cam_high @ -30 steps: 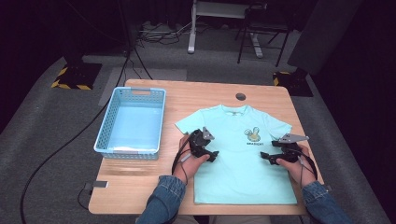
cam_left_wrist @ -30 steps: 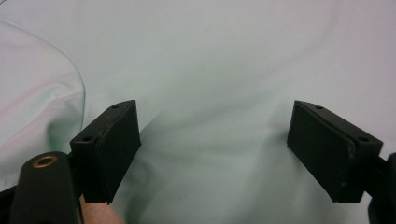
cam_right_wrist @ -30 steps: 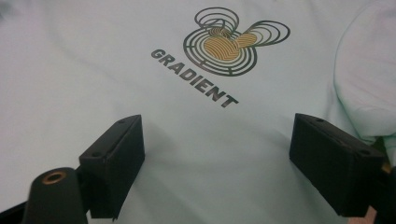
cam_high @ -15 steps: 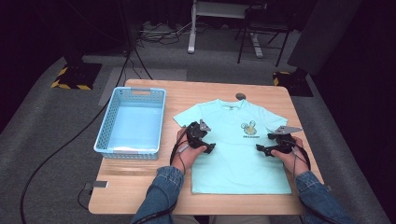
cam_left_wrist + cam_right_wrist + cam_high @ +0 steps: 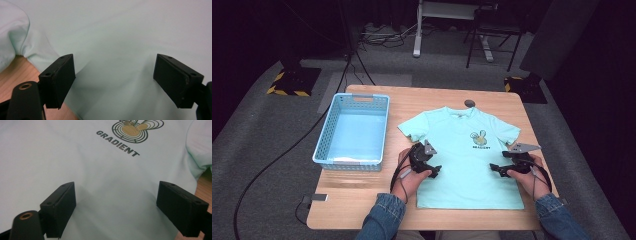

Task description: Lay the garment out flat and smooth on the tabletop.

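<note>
Flat on the table [image 5: 362, 200], right of the basket [image 5: 353, 131]: a mint shirt [image 5: 464, 150]. Left gripper [image 5: 435, 171] over its left edge, jaws wide, cloth between and under them. Right gripper [image 5: 495, 168] over its right side below the print [image 5: 132, 130], likewise wide, gripping nothing.

A wooden desk [image 5: 362, 200] stands on grey carpet [image 5: 257, 125]. A small dark disc [image 5: 469, 103] lies at the middle of its far edge; a little grey tag [image 5: 318, 198] sits by the near left corner. A black cable [image 5: 267, 170] runs over the carpet left of the desk. Beyond the far corners are two black bases [image 5: 292, 82] with yellow-striped edges – one on each side – and between them, farther back, a white stand [image 5: 417, 30] and cables
</note>
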### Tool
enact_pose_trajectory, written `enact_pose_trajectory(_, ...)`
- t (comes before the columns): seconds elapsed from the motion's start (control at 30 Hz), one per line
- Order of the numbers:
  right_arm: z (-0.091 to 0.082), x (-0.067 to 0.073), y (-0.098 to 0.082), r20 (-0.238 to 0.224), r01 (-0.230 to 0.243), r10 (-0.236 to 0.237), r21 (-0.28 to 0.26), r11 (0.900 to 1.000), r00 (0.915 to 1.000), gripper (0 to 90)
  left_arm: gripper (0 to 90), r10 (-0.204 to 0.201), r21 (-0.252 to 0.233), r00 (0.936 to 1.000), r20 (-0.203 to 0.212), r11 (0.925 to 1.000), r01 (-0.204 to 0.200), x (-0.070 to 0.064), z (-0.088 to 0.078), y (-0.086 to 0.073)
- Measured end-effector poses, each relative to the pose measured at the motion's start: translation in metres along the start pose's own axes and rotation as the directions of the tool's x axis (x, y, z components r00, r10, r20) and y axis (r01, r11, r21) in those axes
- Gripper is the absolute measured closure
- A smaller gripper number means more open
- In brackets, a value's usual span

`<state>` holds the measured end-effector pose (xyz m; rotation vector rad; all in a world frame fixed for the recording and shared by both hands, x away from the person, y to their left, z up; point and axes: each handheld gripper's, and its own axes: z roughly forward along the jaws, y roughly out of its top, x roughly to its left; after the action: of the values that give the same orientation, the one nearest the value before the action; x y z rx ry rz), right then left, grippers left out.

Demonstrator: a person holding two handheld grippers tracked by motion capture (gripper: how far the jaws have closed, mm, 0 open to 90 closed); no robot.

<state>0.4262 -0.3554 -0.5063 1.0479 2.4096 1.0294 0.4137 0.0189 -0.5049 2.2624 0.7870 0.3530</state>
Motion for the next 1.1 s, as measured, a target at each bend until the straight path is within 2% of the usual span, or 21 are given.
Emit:
enact_pose_trajectory(0.23,-0.015,0.008,-0.011,-0.006,0.012,-0.011,0.041,0.999,0.9999,16.0,17.5,0.003,0.020,1.0000,-0.005,0.9998,-0.003,-0.008,-0.010,-0.010)
enact_pose_trajectory(0.37,-0.021,0.012,-0.016,-0.010,0.015,-0.015,0.042,0.999,0.9998,15.8,17.3,-0.009,0.028,0.9998,-0.016,0.9996,0.010,-0.010,-0.016,-0.015)
enact_pose_trajectory(0.5,-0.032,0.017,-0.021,0.008,0.040,-0.040,0.051,0.998,0.9992,16.7,17.2,0.015,0.035,0.9991,-0.041,0.9993,-0.013,-0.017,-0.027,-0.020)
enact_pose_trajectory(0.63,-0.049,0.022,-0.023,0.011,0.049,-0.050,0.032,0.998,0.9987,16.7,17.1,0.018,0.017,0.9987,-0.048,0.9997,-0.017,-0.023,-0.043,-0.026)
enact_pose_trajectory(1.1,-0.079,0.029,-0.024,0.020,0.063,-0.063,0.009,0.998,0.9978,16.4,16.4,0.018,-0.002,0.9957,-0.091,0.9998,-0.018,-0.027,-0.088,-0.047)
